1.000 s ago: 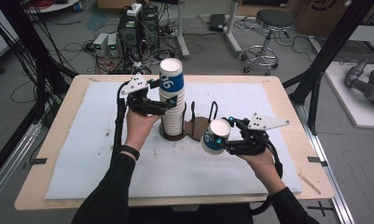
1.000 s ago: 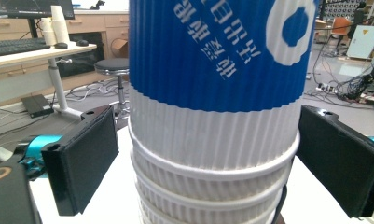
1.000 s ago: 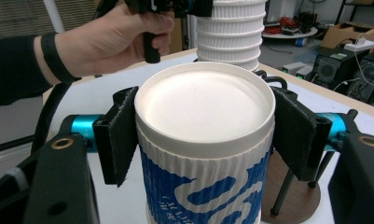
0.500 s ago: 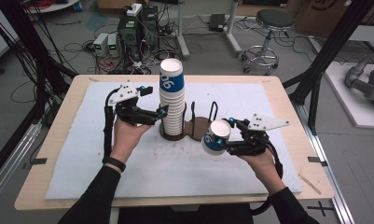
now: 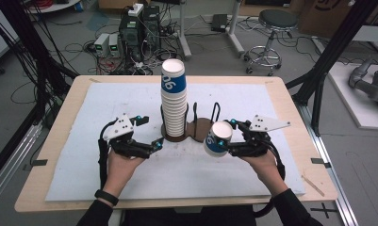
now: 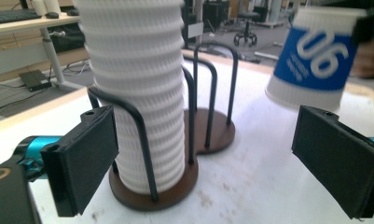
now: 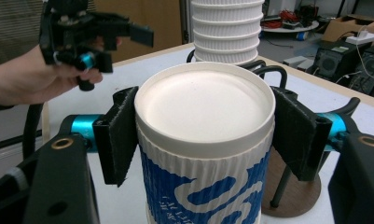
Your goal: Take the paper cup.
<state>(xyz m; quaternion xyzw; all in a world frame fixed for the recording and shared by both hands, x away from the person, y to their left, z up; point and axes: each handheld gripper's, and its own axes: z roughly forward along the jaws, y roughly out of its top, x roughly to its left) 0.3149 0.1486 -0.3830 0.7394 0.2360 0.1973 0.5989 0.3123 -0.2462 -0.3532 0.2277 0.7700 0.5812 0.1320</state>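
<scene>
- Our left hand-held gripper (image 5: 146, 133) has pulled back from the stack of cups (image 5: 174, 101) since a second ago; it now sits lower on the desk (image 5: 281, 101), well to the left of the stack.
- Its jaws are spread wide with nothing between them; in the left gripper view the stack (image 6: 138, 93) stands ahead between the two pads.
- Our right hand-held gripper (image 5: 230, 135) has barely shifted, and it is pinching the blue-and-white cup (image 5: 217, 138) by its sides.
- In the right gripper view both pads press against the cup (image 7: 204, 140), its white closed end facing the camera.
- The cup is held tilted above the desk, just right of the brown wire cup holder (image 5: 189, 129).
- The stack stands upright in the holder's left ring; the right ring (image 6: 215, 135) holds nothing.
</scene>
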